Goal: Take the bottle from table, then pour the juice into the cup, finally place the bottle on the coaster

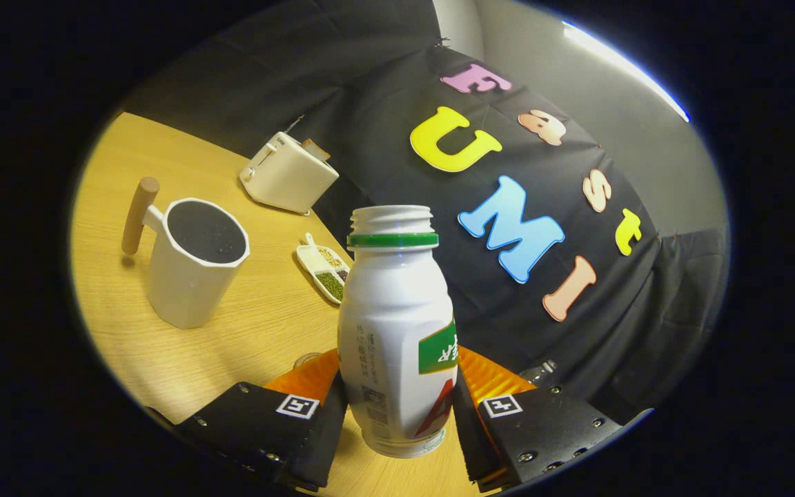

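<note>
While the gripper clamps both fingers on the open white bottle, the cup stands beyond on the table.

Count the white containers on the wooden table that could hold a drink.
2. The bottle, cap off, is clamped between the fingers of the gripper. The cup with a wooden handle stands beyond them, near the toaster. Others may be hidden.

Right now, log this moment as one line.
tongs shut on bottle | uncapped, lifted | cup beyond, table | pour pending
</note>
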Tool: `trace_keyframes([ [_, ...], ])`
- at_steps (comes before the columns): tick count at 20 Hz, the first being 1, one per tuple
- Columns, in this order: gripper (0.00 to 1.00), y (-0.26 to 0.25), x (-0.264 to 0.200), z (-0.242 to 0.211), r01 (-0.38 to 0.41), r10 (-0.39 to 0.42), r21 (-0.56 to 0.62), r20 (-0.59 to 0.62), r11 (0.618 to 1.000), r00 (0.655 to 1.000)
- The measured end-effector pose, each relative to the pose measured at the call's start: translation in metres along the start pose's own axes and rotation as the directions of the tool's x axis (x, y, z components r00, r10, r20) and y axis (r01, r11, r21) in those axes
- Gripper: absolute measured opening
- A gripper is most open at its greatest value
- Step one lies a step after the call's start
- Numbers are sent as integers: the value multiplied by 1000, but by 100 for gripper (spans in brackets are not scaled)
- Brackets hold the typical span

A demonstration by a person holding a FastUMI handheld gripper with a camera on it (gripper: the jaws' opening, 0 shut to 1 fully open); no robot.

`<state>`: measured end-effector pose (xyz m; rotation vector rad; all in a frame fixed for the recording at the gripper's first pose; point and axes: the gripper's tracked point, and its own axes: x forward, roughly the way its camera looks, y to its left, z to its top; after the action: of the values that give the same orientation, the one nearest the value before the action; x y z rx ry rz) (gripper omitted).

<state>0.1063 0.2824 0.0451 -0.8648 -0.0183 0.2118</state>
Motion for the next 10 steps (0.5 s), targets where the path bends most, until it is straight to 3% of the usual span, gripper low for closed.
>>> trace_keyframes([
  [10,71,2,12,15,-15,19,-169,19,985,1000],
])
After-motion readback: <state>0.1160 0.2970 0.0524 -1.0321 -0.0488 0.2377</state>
